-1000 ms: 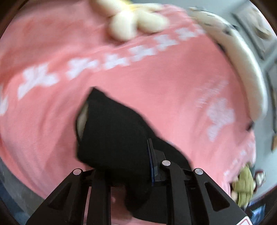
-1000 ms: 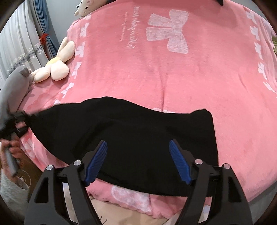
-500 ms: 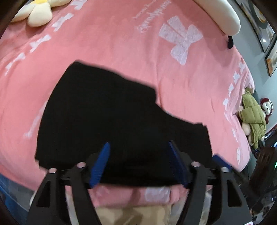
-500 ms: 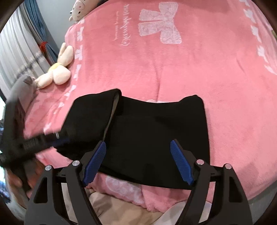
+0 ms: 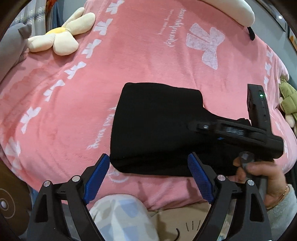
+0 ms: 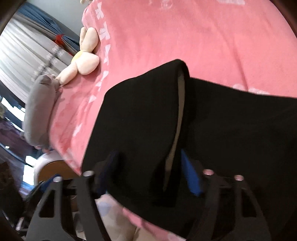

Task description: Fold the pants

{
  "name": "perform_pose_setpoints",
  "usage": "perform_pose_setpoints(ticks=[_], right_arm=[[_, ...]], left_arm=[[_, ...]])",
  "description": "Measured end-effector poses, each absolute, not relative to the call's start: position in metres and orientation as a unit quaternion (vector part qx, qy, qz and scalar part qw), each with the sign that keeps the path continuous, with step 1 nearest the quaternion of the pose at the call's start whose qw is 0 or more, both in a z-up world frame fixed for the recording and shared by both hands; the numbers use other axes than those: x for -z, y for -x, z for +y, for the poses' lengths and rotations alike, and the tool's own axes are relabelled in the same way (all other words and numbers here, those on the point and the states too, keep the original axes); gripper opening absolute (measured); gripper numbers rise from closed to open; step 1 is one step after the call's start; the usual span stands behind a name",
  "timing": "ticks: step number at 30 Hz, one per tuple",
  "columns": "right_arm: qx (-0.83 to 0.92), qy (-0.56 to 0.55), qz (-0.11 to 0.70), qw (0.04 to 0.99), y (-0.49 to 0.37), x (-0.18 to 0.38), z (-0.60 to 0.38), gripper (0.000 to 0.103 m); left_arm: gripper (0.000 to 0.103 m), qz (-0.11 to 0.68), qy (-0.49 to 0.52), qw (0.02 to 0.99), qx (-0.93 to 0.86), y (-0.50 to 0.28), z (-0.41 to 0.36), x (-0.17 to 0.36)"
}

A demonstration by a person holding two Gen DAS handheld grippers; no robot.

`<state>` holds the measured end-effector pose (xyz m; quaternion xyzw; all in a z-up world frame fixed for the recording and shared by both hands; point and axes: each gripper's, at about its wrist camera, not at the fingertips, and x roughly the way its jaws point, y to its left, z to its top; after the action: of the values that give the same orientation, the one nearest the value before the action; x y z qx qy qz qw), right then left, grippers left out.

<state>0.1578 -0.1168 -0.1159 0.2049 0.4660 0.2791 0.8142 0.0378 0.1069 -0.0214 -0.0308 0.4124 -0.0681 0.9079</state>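
The black pants (image 5: 157, 126) lie folded on the pink blanket (image 5: 130, 55), near its front edge. My left gripper (image 5: 148, 166) hangs just short of the pants' near edge. Its jaws are opening and nothing is between the blue pads (image 5: 96, 176). A hand (image 5: 259, 172) holds my right gripper (image 5: 232, 129) low over the right part of the pants. In the right wrist view the pants (image 6: 139, 120) fill the frame, with a folded flap on top showing a pale inner edge. My right gripper (image 6: 148, 166) is closing, with that flap between its pads.
A cream flower plush (image 5: 61, 39) and a grey plush (image 5: 11, 48) lie at the blanket's far left. A long white pillow (image 5: 232, 9) runs along the back and a green plush (image 5: 287, 100) sits at the right edge. The person's patterned trouser leg (image 5: 122, 218) is below my left gripper.
My left gripper let go of the black cloth, opened wide and drew back, leaving the pants folded over. My right gripper dropped close to the pants and its jaws narrowed around the flap.
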Motion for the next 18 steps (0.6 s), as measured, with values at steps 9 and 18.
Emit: perform_pose_setpoints(ticks=[9,18], right_arm=[[-0.323,-0.125,0.333,0.877,-0.117,-0.03,-0.123,0.016],[-0.091,-0.054,0.475,0.874,-0.099,0.088,-0.226,0.021]], left_arm=[[0.083,0.408,0.071,0.906,0.09,-0.036,0.123,0.014],[0.084,0.436,0.092,0.889,0.108,-0.045,0.112,0.032]])
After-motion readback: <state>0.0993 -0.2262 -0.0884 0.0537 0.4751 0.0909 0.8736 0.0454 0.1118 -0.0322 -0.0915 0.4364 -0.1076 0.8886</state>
